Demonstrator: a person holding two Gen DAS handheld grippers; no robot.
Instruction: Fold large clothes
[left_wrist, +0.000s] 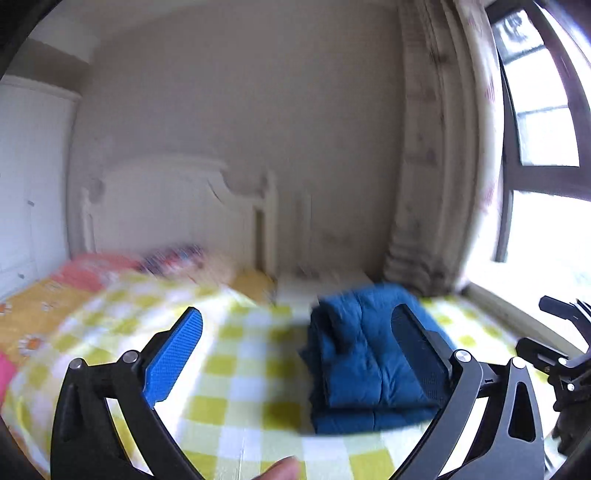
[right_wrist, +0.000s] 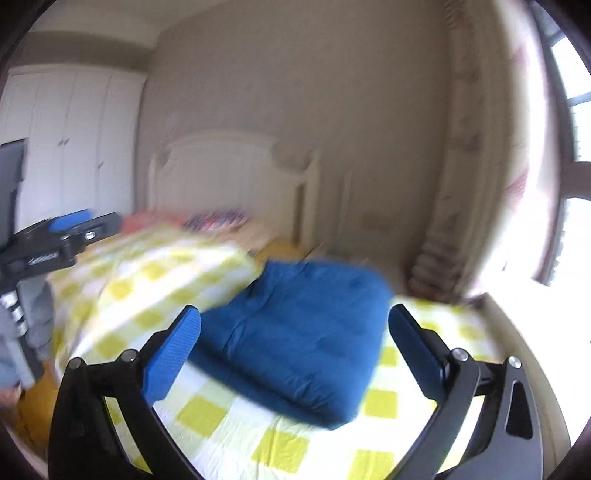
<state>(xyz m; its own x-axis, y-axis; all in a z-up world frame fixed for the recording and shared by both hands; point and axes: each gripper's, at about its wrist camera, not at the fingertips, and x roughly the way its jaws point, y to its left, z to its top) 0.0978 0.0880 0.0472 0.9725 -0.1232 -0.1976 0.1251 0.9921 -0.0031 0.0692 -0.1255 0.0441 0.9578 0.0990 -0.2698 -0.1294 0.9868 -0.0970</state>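
1 folded blue garment on checked bed | 2 hand-held grippers: left, right released

Bed, covered by a yellow-and-white checked blanket. Lying directly on the blanket: one folded blue quilted garment, ahead of the right claw and showing between its two fingers; from the left claw it sits ahead and toward that claw's right finger. Beyond the blanket, at the far head end: an orange sheet and a pink pillow, left of the left claw. White headboard behind. Frames are motion-blurred; finer detail unreadable.
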